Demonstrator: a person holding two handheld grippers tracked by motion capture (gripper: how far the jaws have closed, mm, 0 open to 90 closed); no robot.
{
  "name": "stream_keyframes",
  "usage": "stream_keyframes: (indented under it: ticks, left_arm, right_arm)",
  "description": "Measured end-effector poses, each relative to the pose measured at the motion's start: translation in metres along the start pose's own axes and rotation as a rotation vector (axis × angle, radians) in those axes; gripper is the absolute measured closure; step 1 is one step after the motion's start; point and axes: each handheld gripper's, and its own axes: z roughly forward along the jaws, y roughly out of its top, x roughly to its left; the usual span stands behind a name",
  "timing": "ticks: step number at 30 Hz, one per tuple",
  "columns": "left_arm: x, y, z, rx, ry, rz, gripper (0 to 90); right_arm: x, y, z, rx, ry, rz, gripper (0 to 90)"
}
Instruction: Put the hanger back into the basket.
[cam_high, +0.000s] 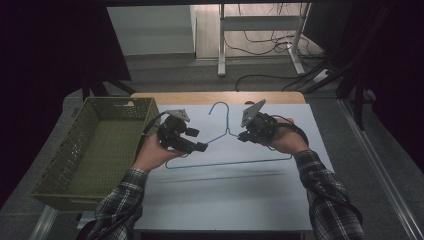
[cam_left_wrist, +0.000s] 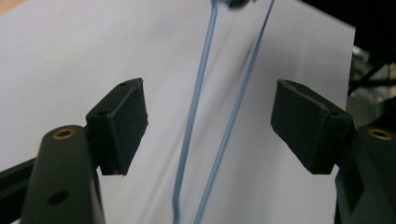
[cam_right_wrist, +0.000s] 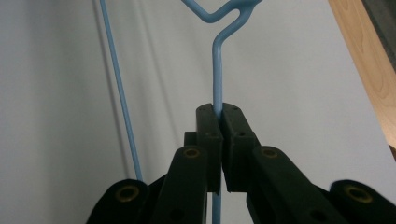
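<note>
Dim room behind, with desk legs and loose cables on the floor; up front, a white table (cam_high: 225, 195) with a wooden strip along its far edge. Blue wire hanger (cam_high: 227, 150) roughly at the middle of that table, hook pointing toward the far edge, apparently partly lifted on the right side. Green plastic basket (cam_high: 95, 150) just left of the hanger, hanging over the table's left edge, nothing visible inside.

Right gripper (cam_right_wrist: 219, 121) clamped tight on one sloping wire of the hanger, just below the twisted neck. Left gripper (cam_left_wrist: 210, 126) standing wide, pads clear of the two blue wires running between them, so no hold there.

Judged by look: very light, thin, springy wire, smooth coating, likely to slip or swivel in a single pinch. Best taken near the neck or at a shoulder bend, where stiffest; mid-span of the bottom bar probably flexes and swings. Second pinch at the left shoulder likely steadies it.
</note>
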Motion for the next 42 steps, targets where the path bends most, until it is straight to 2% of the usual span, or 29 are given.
stream_keyframes:
  ticks: [5,8,11,14,20,23,26,30,34,35,36,37,38,39,40,41,42]
  left_arm:
    - [-0.017,-0.011,-0.01,0.029,-0.052,0.041,35.9]
    - [-0.024,-0.014,-0.012,0.029,-0.105,0.057,45.3]
    - [-0.029,-0.013,-0.011,0.037,-0.16,0.056,54.1]
    - [-0.032,-0.011,-0.004,0.063,-0.186,0.065,59.5]
    - [-0.032,-0.008,0.011,0.137,-0.165,0.067,66.2]
    - [-0.034,-0.007,0.016,0.164,-0.16,0.077,73.3]
    - [-0.034,-0.008,0.018,0.183,-0.173,0.085,85.2]
    - [-0.033,-0.01,0.017,0.174,-0.18,0.086,87.1]
    - [-0.034,-0.012,0.014,0.132,-0.194,0.078,87.5]
    - [-0.034,-0.011,0.013,0.129,-0.192,0.085,87.5]
    - [-0.035,-0.011,0.012,0.123,-0.182,0.088,87.5]
    - [-0.035,-0.011,0.012,0.127,-0.191,0.084,87.6]
    - [-0.036,-0.011,0.009,0.11,-0.175,0.091,87.6]
    - [-0.036,-0.01,0.008,0.109,-0.182,0.085,87.6]
    - [-0.037,-0.01,0.007,0.104,-0.169,0.09,87.6]
    - [-0.037,-0.01,0.005,0.096,-0.168,0.077,87.6]
    - [-0.038,-0.01,0.002,0.086,-0.157,0.079,87.6]
  right_arm:
    - [0.023,0.0,-0.014,-0.014,-0.012,-0.03,87.2]
    - [0.037,0.0,-0.018,-0.022,-0.009,-0.047,87.1]
    - [0.048,0.001,-0.018,-0.023,0.0,-0.059,87.1]
    - [0.054,0.002,-0.017,-0.024,0.009,-0.066,87.1]
    - [0.058,0.003,-0.012,-0.031,0.034,-0.067,87.1]
    - [0.059,0.003,-0.009,-0.04,0.048,-0.07,87.1]
    - [0.06,0.003,-0.008,-0.042,0.062,-0.078,87.0]
    - [0.061,0.003,-0.007,-0.045,0.075,-0.086,86.8]
    - [0.06,0.002,-0.009,-0.053,0.089,-0.069,85.4]
    - [0.06,0.002,-0.009,-0.055,0.095,-0.06,83.9]
    - [0.059,0.002,-0.01,-0.061,0.103,-0.041,78.5]
    - [0.058,0.002,-0.011,-0.068,0.094,-0.029,72.7]
    - [0.058,0.002,-0.013,-0.077,0.082,-0.017,69.3]
    - [0.057,0.002,-0.016,-0.083,0.077,0.001,66.0]
    - [0.056,0.0,-0.022,-0.096,0.053,0.027,57.8]
    - [0.056,0.0,-0.022,-0.096,0.053,0.027,57.8]
    - [0.056,-0.001,-0.025,-0.103,0.047,0.05,53.5]
